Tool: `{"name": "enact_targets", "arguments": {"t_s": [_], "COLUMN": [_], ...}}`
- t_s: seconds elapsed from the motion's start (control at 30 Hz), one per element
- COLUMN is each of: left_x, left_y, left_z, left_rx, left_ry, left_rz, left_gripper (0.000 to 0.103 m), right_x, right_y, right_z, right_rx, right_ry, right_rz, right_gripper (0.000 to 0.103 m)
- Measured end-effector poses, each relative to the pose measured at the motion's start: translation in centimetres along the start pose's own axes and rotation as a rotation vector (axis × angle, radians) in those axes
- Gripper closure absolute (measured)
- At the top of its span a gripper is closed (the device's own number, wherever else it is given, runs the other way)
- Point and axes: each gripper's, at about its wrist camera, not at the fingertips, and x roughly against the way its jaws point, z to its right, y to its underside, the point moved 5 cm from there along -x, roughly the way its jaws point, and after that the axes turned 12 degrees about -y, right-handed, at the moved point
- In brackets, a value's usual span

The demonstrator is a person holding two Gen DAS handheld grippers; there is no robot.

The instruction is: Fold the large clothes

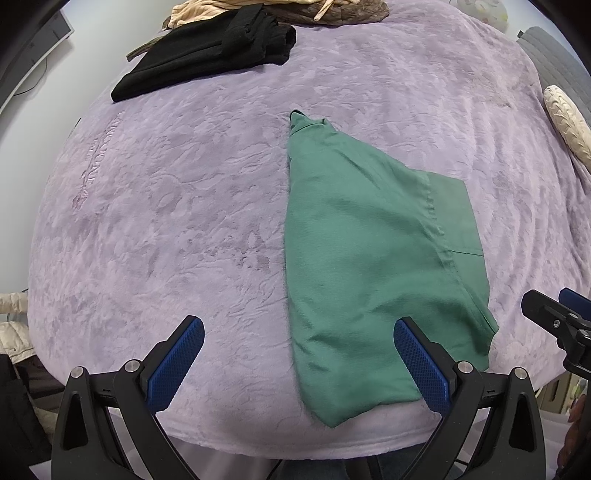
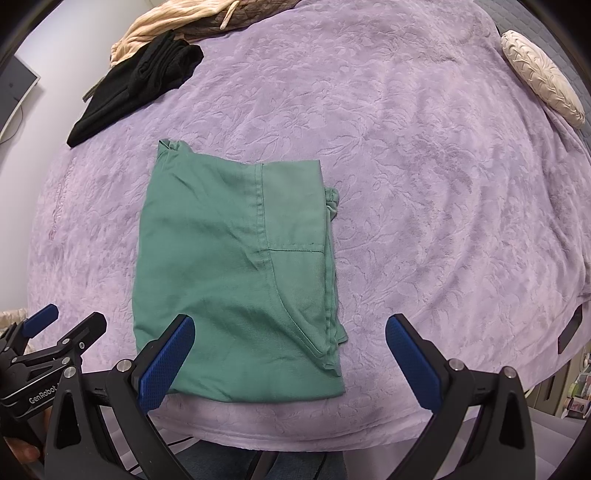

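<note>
A green garment (image 1: 369, 258) lies folded into a rough rectangle on the purple blanket (image 1: 166, 203), near the front edge. In the right wrist view the green garment (image 2: 236, 266) shows a pocket seam and a bunched edge on its right side. My left gripper (image 1: 299, 354) is open and empty, hovering over the garment's near left corner. My right gripper (image 2: 290, 350) is open and empty, over the garment's near right corner. The right gripper also shows at the right edge of the left wrist view (image 1: 561, 317), and the left gripper at the left edge of the right wrist view (image 2: 55, 332).
A black garment (image 1: 207, 51) lies folded at the far left, with beige and brown clothes (image 1: 280, 11) behind it. A cream pillow (image 2: 543, 74) rests at the far right. The blanket's front edge (image 2: 295, 439) drops off close below the grippers.
</note>
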Motion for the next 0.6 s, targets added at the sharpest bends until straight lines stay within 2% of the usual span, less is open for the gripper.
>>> {"name": "enact_targets", "arguments": {"t_s": [0.6], "left_x": [0.26], "left_y": [-0.15], "left_z": [-0.01], "left_rx": [0.011], "left_ry": [0.007], "left_rz": [0.009], "left_gripper": [0.0], "right_x": [-0.29], "right_y": [0.32], "right_z": [-0.66], "right_rx": [-0.003], "right_ry": [-0.001], "right_rz": [0.0], "right_gripper": [0.0]}}
